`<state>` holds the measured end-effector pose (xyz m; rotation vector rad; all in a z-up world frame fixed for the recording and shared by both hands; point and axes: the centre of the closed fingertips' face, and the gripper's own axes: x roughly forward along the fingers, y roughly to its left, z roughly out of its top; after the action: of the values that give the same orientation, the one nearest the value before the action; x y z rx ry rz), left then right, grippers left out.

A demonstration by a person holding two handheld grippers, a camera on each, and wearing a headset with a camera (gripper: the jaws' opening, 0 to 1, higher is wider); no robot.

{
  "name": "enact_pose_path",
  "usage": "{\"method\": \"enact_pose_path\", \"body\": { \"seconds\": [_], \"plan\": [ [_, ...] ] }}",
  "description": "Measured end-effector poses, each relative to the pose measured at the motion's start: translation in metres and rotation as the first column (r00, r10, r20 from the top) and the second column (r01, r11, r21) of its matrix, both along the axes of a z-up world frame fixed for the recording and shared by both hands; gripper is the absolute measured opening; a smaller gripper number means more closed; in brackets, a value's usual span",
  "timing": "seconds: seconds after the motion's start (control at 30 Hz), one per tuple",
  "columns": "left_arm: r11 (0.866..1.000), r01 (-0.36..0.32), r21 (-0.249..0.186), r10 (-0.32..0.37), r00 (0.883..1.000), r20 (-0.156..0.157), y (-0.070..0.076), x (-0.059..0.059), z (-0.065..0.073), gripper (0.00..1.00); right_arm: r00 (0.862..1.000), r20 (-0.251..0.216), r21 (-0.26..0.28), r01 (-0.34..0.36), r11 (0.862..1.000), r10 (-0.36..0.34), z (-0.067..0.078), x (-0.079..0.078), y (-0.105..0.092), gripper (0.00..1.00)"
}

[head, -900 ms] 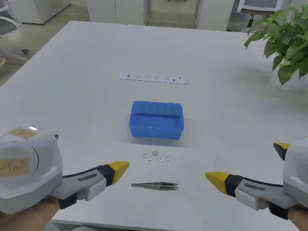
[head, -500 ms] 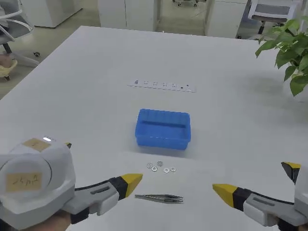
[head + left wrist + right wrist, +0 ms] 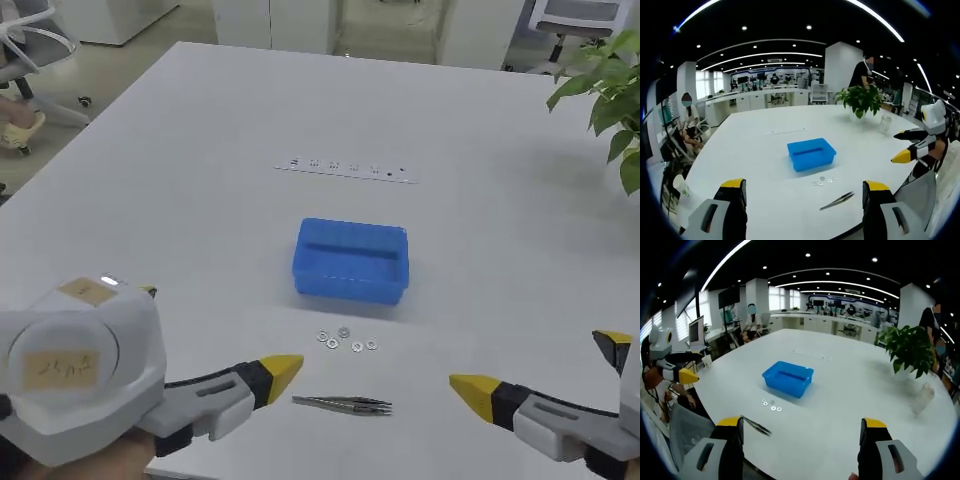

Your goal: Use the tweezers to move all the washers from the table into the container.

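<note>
On the table (image 3: 200, 150), near the front edge: logging tweezers (image 3: 342, 403) lying flat, washers (image 3: 347, 339) clustered just beyond, blue container (image 3: 350, 287) behind those. Holding left tongs (image 3: 802, 186) and right tongs (image 3: 800, 422) wide, empty, flanking tweezers. Judging tweezer pickup as current step; needing a low pinch across both legs.

A blue rectangular container (image 3: 351, 260) sits open-topped and upright on the white tabletop (image 3: 200, 200). Just in front of it, apart from its near wall, a loose cluster of small silvery washers (image 3: 346, 340) lies flat. Nearer still, slim metal tweezers (image 3: 342, 403) lie flat on their side, crosswise, close to the tabletop's front edge.
</note>
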<state>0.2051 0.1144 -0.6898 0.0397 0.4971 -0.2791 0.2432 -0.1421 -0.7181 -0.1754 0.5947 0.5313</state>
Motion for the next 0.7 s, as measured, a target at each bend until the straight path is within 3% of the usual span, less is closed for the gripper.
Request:
{"method": "enact_pose_path", "body": {
  "seconds": [0.2,0.33,0.47,0.7],
  "plan": [
    [1.0,0.018,0.001,-0.018,1.0,0.008,0.001,0.006,-0.001,0.99,1.0,-0.005,-0.007,-0.015,1.0,0.015,-0.001,0.001,0.006,0.96],
    [0.999,0.025,-0.028,-0.025,1.0,0.012,-0.003,0.009,-0.002,0.99,1.0,-0.008,-0.028,-0.027,0.999,0.027,-0.003,0.003,0.007,0.96],
    [1.0,0.031,-0.006,-0.03,0.999,0.009,-0.003,0.01,-0.003,0.99,1.0,-0.009,-0.022,-0.019,1.0,0.019,-0.003,0.005,0.005,0.96],
    [1.0,0.018,-0.013,-0.018,1.0,0.012,0.003,0.013,-0.005,0.99,1.0,-0.007,-0.031,-0.027,0.999,0.027,-0.003,0.009,0.003,0.96]
  ]
}}
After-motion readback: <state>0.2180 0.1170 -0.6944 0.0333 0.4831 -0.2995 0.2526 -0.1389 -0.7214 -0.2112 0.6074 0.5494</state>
